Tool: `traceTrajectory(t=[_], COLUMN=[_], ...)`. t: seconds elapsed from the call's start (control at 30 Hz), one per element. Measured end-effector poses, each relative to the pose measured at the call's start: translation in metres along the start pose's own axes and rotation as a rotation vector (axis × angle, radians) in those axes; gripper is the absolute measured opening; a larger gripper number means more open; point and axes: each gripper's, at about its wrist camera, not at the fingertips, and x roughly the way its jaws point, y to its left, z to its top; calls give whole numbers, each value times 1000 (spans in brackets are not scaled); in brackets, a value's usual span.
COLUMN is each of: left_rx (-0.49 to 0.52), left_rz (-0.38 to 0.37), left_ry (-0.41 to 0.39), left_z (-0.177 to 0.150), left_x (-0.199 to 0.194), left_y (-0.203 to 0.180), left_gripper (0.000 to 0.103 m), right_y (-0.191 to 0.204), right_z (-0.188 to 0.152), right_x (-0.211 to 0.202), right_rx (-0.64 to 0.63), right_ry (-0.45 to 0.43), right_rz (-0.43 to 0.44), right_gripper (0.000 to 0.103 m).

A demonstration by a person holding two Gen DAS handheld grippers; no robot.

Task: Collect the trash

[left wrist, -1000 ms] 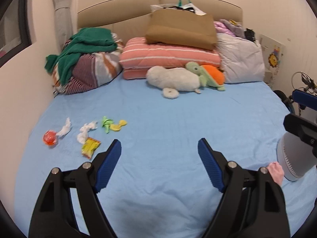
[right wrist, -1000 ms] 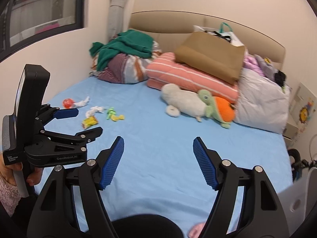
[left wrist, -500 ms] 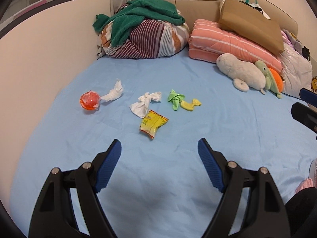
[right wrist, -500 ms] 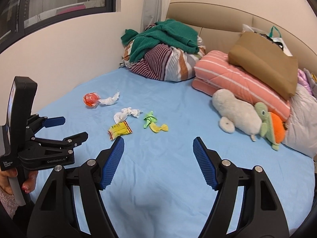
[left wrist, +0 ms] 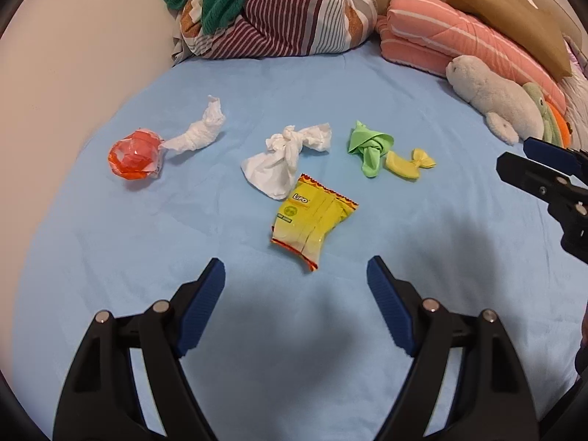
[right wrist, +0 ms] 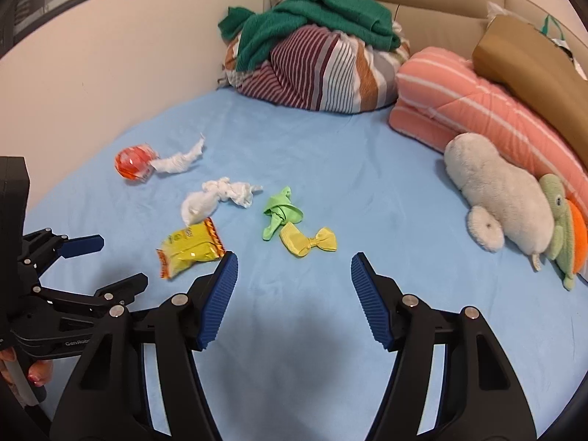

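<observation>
I'm closing in on the litter now — left gripper spread empty before the crinkled yellow snack wrapper, right gripper narrowing, nothing between its fingers.

soft, even indoor light; a dim shadow falls on the bed sheet near its front edge; fisheye bends the edges; focus sharp.
</observation>
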Motion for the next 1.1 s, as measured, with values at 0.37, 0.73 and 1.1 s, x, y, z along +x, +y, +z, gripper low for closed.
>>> traceTrajectory(t=[0.37, 0.73, 1.1], left_rx=[16, 31, 71], left_rz=[-44, -90, -98], left_ry=[15, -15, -58], left_z=[16, 13, 15], left_x=[69, 90, 76], left_y=[2, 0, -14], left_gripper=[80, 54, 42], right_y=[-2, -3, 7], right_z=[-5, -9, -8], right_x=[105, 144, 132], right_rx=[-74, -111, -101], right_ry=[99, 112, 105], right_rz=[-13, -20, 37], right_gripper=[62, 32, 4])
